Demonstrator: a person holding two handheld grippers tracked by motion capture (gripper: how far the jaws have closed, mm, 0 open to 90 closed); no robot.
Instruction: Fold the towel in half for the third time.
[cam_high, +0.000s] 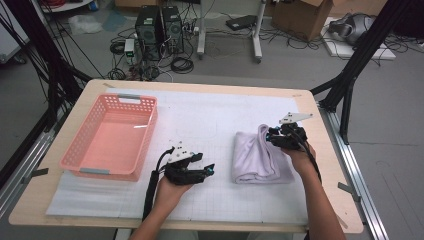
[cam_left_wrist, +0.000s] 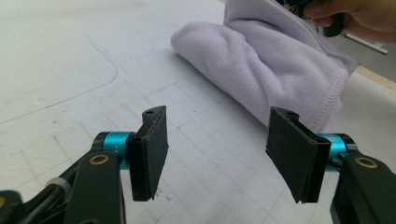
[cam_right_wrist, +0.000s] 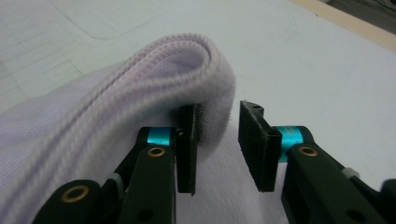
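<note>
Holding a gripper in each hand, I have my right gripper (cam_high: 274, 134) at the far right corner of the folded lilac towel (cam_high: 255, 156), which lies on the white gridded mat (cam_high: 210, 120) at about four o'clock from the table's middle. In the right gripper view its jaws stand parted around a raised fold of towel hem (cam_right_wrist: 187, 70): the left pad touches the cloth, the right pad stands clear of it, so nothing is pinched. My left gripper (cam_high: 210, 169) hovers low over bare mat at about six o'clock, pointing toward three o'clock at the towel's near left edge and just short of it. In the left gripper view its jaws are spread wide with only gridded mat between them, the towel (cam_left_wrist: 261, 60) lying beyond the tips. A pink plastic basket (cam_high: 82, 150) sits at nine o'clock, well apart from the towel.
</note>
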